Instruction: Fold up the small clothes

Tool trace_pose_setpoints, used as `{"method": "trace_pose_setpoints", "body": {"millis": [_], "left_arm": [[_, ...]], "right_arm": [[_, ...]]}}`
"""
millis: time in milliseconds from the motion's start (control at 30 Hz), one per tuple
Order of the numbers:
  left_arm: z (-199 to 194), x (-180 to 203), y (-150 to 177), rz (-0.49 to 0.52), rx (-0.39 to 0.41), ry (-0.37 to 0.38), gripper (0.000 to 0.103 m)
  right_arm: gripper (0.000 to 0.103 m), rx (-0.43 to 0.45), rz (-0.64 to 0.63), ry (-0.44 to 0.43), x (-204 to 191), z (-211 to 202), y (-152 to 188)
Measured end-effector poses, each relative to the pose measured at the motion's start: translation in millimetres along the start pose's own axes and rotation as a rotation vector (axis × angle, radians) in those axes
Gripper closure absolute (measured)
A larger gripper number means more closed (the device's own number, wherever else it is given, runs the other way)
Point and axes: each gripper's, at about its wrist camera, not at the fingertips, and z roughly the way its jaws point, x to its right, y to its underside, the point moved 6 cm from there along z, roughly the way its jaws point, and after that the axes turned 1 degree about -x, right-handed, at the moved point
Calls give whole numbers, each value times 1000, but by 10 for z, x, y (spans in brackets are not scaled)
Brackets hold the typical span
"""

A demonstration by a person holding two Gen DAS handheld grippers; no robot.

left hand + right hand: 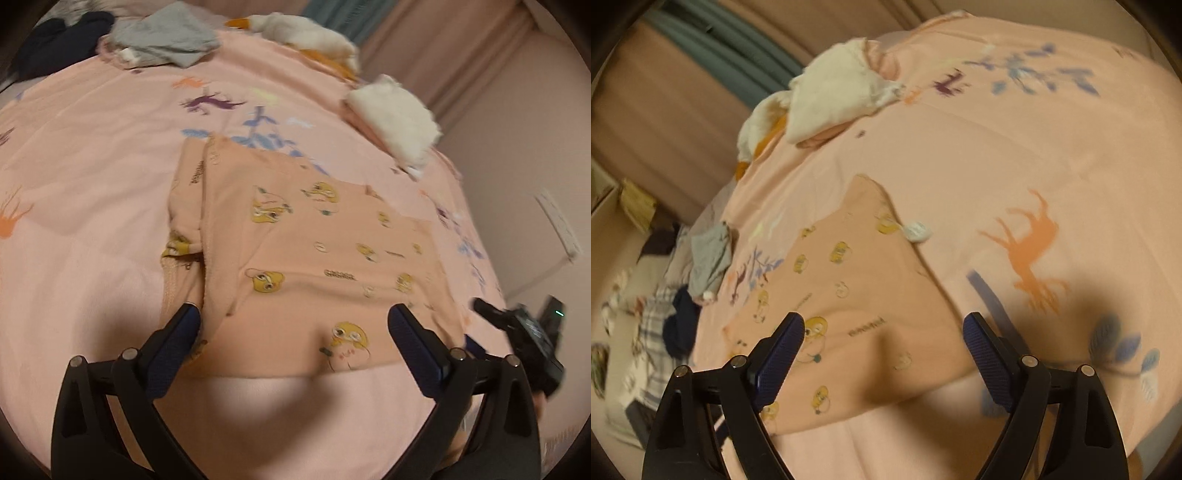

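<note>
Fingers of both grippers stand spread wide with nothing pinched between them. The left gripper (293, 314) hovers over the near edge of the peach garment (314, 236), its two dark blue pads either side of the cloth's near hem but not pressing on it. The right gripper (882, 323) hangs likewise above the same garment (857, 295), whose right-hand edge runs between its pads.

That garment, printed with small yellow cartoon faces, lies on the pink bed sheet (92, 166), mostly flat, with one side already turned over along a lengthwise crease at the left. A white tag (918, 230) shows at its far edge in the right wrist view. I judge one fold to be set down and let go, with the next not yet begun.

Other clothes wait apart from it: a grey piece (166, 37) and a dark one (62, 37) far off, white fluffy items (395, 118) near the bed's right edge.

The next move likely calls for both grippers to pinch an edge of the garment, one at each corner, and carry it over evenly. Thin cloth on a soft sheet invites catching the sheet too.
</note>
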Motion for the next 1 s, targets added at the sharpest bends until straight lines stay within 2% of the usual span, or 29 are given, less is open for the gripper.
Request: {"method": "trace_pose_setpoints", "body": {"millis": [33,100,200,267,433,500,567,667,767,900,1000], "left_arm": [[2,-31,13,-8,-16,-12,1],[32,-181,60,-84,-50,-24,1],[27,-325,106,-207,-76,96,1],[-24,-362,113,-251,-85,156,1],[-158,-429,224,-340,-140,233,1],[-177,-473,328,-392,-186,245,1],[-245,-466,378,-391,-180,268,1],[-304,-393,418,-359,-188,257,1],[-213,-341,389,-330,-144,233,1],[-77,-305,225,-285,24,163,1],[20,-294,120,-250,107,105,2]], "right_arm": [[16,-11,27,10,58,21,37],[16,-32,58,6,143,62,104],[16,-27,13,19,106,57,161],[16,-34,-7,24,72,71,167],[16,-22,-56,37,66,109,167],[15,-19,-72,44,65,119,168],[15,-16,-73,44,69,139,158],[14,-9,-77,46,63,150,153],[13,0,-88,64,45,154,166],[13,9,-129,108,-5,167,186],[13,10,-139,113,-15,150,175]]}}
